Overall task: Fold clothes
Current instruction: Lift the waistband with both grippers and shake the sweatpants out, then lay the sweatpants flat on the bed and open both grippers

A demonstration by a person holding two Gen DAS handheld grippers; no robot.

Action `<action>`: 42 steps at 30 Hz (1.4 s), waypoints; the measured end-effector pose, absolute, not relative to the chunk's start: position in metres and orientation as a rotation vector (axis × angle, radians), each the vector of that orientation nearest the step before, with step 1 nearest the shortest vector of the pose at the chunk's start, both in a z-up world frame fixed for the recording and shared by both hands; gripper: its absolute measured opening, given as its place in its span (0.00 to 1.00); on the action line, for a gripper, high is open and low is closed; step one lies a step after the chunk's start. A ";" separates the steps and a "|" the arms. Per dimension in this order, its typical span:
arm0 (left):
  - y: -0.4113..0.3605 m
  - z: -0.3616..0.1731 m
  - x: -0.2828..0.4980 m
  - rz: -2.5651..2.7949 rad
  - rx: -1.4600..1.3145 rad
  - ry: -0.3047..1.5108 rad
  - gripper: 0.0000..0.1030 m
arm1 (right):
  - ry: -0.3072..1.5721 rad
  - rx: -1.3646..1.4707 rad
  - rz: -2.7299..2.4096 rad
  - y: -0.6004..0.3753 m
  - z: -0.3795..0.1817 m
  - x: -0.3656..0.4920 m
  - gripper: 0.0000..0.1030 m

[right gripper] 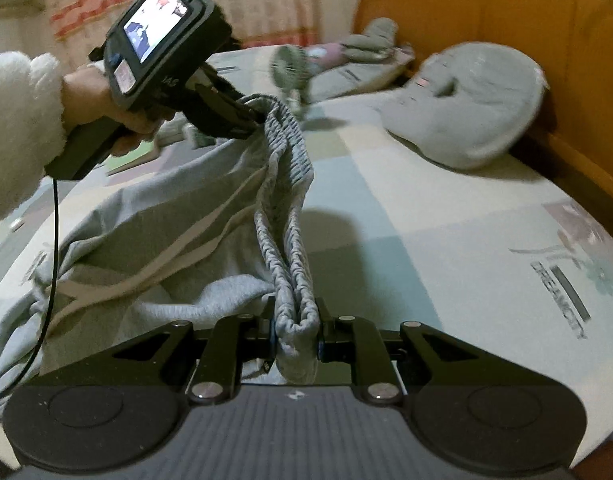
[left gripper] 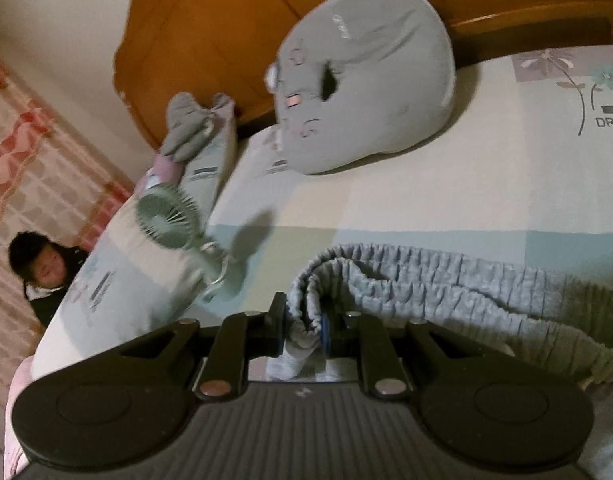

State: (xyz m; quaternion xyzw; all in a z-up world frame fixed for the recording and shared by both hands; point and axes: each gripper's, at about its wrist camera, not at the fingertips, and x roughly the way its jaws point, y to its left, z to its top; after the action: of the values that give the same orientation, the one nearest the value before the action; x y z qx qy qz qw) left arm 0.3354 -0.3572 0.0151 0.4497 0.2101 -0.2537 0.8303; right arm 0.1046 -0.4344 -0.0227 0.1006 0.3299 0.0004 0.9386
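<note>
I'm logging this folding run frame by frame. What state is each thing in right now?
Grey sweatpants with elastic waistband: lifted at the waistband, legs draped on the bed.
Left gripper: shut on the waistband.
Right gripper: shut on the waistband.
Grey round cushion: leaning against the orange wooden headboard.
Small green handheld fan: lying on a pillow; blurred, cannot tell whether it runs.
</note>
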 end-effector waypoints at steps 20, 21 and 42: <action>-0.393 -0.007 0.334 -0.631 0.951 0.504 0.35 | 0.743 0.333 -0.162 -0.470 -0.050 0.100 0.40; -0.390 -0.001 0.333 -0.632 0.934 0.497 0.42 | 0.740 0.330 -0.167 -0.470 -0.049 0.100 0.45; -0.235 0.037 0.227 -0.557 0.840 0.564 0.68 | 0.718 0.367 0.106 -0.395 -0.022 0.059 1.00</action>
State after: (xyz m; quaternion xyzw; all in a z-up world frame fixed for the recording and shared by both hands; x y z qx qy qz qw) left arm 0.2273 -0.2354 0.0373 0.3970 0.2666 -0.2633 0.8379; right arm 0.0590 -0.3955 -0.0218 0.1786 0.3493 0.0516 0.9184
